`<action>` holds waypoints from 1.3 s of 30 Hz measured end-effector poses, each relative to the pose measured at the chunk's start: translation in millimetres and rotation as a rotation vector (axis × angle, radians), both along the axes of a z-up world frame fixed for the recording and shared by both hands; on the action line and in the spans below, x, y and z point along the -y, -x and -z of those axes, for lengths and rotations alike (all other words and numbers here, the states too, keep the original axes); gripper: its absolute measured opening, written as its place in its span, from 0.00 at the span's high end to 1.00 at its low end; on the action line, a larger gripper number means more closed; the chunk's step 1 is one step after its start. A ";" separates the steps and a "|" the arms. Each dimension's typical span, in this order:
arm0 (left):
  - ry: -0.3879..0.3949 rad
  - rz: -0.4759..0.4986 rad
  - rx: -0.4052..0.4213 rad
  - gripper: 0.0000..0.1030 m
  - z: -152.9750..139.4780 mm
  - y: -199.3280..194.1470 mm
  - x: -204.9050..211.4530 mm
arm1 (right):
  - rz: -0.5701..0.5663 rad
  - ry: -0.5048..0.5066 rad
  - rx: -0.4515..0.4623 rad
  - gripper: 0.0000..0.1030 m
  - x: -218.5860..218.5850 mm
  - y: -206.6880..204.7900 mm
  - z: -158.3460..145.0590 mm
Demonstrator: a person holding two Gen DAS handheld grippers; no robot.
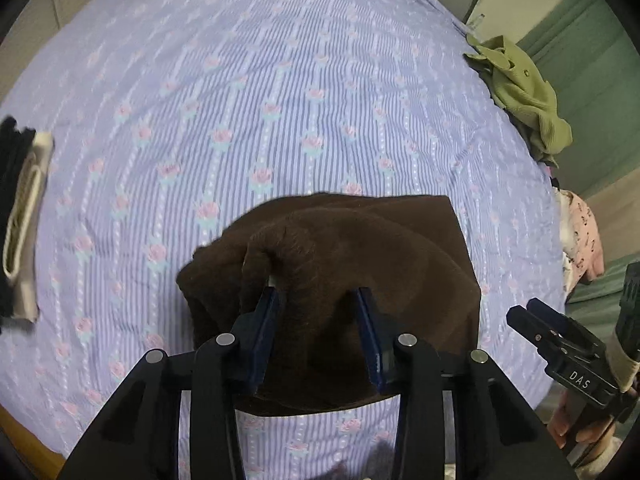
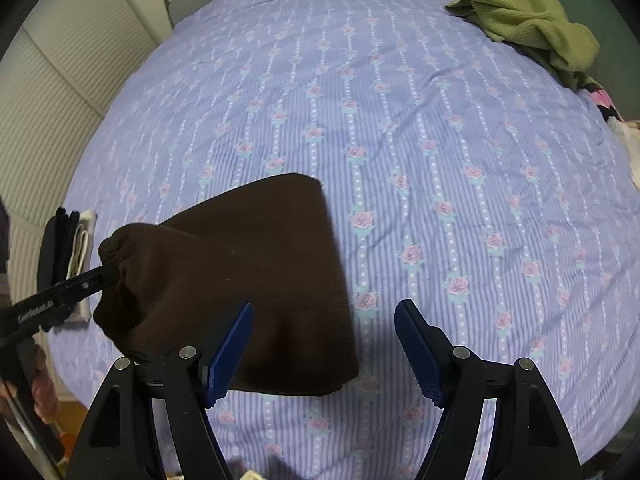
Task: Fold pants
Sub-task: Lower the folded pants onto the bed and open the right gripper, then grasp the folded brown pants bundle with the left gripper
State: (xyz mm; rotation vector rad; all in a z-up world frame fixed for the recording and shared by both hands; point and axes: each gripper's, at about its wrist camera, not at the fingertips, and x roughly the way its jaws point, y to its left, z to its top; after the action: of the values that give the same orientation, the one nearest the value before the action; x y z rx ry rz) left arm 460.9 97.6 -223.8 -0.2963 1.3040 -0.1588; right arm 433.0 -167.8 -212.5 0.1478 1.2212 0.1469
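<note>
The dark brown pants [image 1: 360,264] lie folded into a compact bundle on the purple floral bedsheet [image 1: 280,100]. My left gripper [image 1: 318,300] has its blue pads closed around a raised ridge of the bundle near the gathered waistband, lifting it slightly. In the right wrist view the pants [image 2: 256,264] sit at lower left, with the left gripper's finger [image 2: 80,284] at the waistband. My right gripper [image 2: 324,312] is open and empty, its left pad over the bundle's near right edge. It also shows in the left wrist view [image 1: 532,316] at the right.
A green garment [image 1: 520,92] [image 2: 532,20] lies crumpled at the bed's far right edge. A pink patterned garment [image 1: 580,232] lies at the right. A stack of folded black and cream clothes [image 1: 20,220] [image 2: 68,248] sits at the left edge.
</note>
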 end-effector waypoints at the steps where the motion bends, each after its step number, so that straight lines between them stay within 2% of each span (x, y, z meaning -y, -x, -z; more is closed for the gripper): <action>1: 0.018 -0.004 -0.013 0.68 3.3 -0.1 -2.3 | -0.008 -0.003 0.000 0.28 -0.1 -0.3 1.3; 6: 0.112 -0.074 -0.109 0.68 28.4 -7.2 -12.0 | -0.025 -0.007 -0.010 0.28 -3.2 -1.7 5.5; 7: 0.120 -0.083 -0.125 0.70 31.9 -8.3 -11.4 | -0.029 -0.008 -0.014 0.28 -3.5 -2.2 6.5; 8: 0.116 -0.087 -0.125 0.78 32.2 -8.1 -10.5 | -0.032 -0.009 -0.017 0.28 -4.2 -2.5 7.3; 10: 0.113 -0.081 -0.109 0.82 25.2 -4.5 -8.2 | -0.036 -0.012 -0.020 0.28 -4.9 -2.9 8.0; 14: 0.141 -0.078 0.012 0.83 -17.5 21.9 -18.5 | -0.040 -0.025 -0.012 0.28 -6.8 -1.4 5.8; 16: 0.121 -0.087 0.021 0.83 -25.3 36.1 -29.7 | -0.044 -0.043 -0.001 0.28 -9.2 1.7 3.1; 21: 0.064 -0.141 -0.074 0.80 13.4 48.9 -58.6 | -0.102 -0.016 0.000 0.28 -25.2 6.9 5.1; 24: 0.063 -0.168 -0.108 0.74 34.5 46.5 -65.2 | -0.145 0.009 -0.003 0.28 -39.2 9.3 5.9; 25: 0.059 -0.176 -0.105 0.70 37.4 45.6 -65.9 | -0.155 0.016 -0.001 0.28 -42.7 10.2 4.8; 26: 0.042 -0.183 -0.100 0.55 38.7 45.2 -66.2 | -0.162 0.020 0.003 0.28 -45.3 10.7 3.6; 28: -0.014 -0.200 -0.095 0.32 43.5 43.0 -67.4 | -0.169 0.028 0.008 0.28 -49.1 11.3 1.6; 32: 0.017 -0.204 -0.122 0.31 63.6 39.5 -72.3 | -0.165 0.054 0.006 0.28 -51.2 8.2 0.8; 33: 0.026 -0.204 -0.126 0.32 67.3 38.5 -72.2 | -0.164 0.064 0.005 0.28 -51.6 7.2 1.2; 34: 0.046 -0.204 -0.131 0.37 72.4 36.9 -70.5 | -0.164 0.069 0.003 0.28 -52.7 6.5 1.5; 35: 0.076 -0.203 -0.134 0.53 75.0 35.7 -70.9 | -0.166 0.074 -0.001 0.28 -53.1 6.2 2.5; 36: 0.119 -0.200 -0.138 0.63 76.8 33.8 -69.8 | -0.167 0.077 -0.003 0.28 -53.9 5.9 3.0; 37: 0.136 -0.200 -0.143 0.68 76.9 31.6 -68.6 | -0.171 0.080 -0.004 0.28 -54.3 5.6 3.3; 39: 0.123 -0.171 -0.116 0.72 72.9 29.4 -65.7 | -0.173 0.080 -0.007 0.28 -54.6 4.6 3.5</action>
State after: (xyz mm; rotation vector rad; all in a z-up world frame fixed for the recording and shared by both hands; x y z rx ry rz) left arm 431.4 163.3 -296.7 -0.5264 1.3795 -0.0780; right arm 428.4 -113.2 -216.0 -0.0278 1.2446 0.2477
